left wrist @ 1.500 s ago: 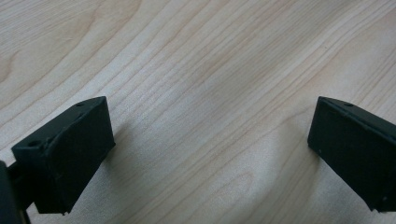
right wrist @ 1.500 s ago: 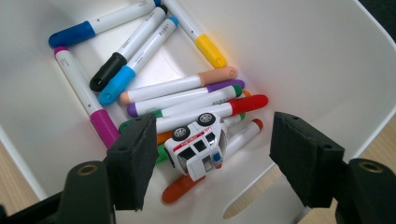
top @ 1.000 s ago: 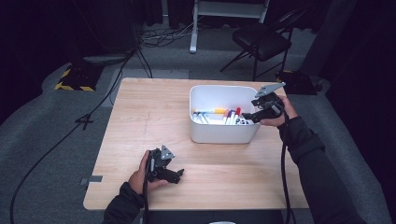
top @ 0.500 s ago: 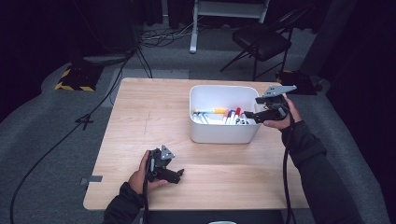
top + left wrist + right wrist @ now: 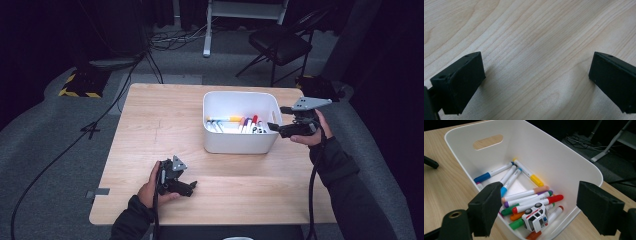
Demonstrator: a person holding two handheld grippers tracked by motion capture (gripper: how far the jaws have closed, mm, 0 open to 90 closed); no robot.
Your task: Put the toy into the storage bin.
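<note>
A white bin stands on the wooden table. It holds several coloured markers and a small white toy car at its near right corner. My right gripper hovers just outside the bin's right wall and points left at it. Its jaws have just been opening and stand open with nothing between them; in the right gripper view they frame the car and markers from a distance. My left gripper rests near the table's front edge, open over bare wood.
A black folding chair and a white stand base are on the grey floor beyond the table. Cables trail across the floor at the left. A cable hangs from each gripper toward me.
My right gripper has drawn back to the right, from above the bin's right corner to just outside its wall, with its jaws wider. The left hand has stayed where it was.
</note>
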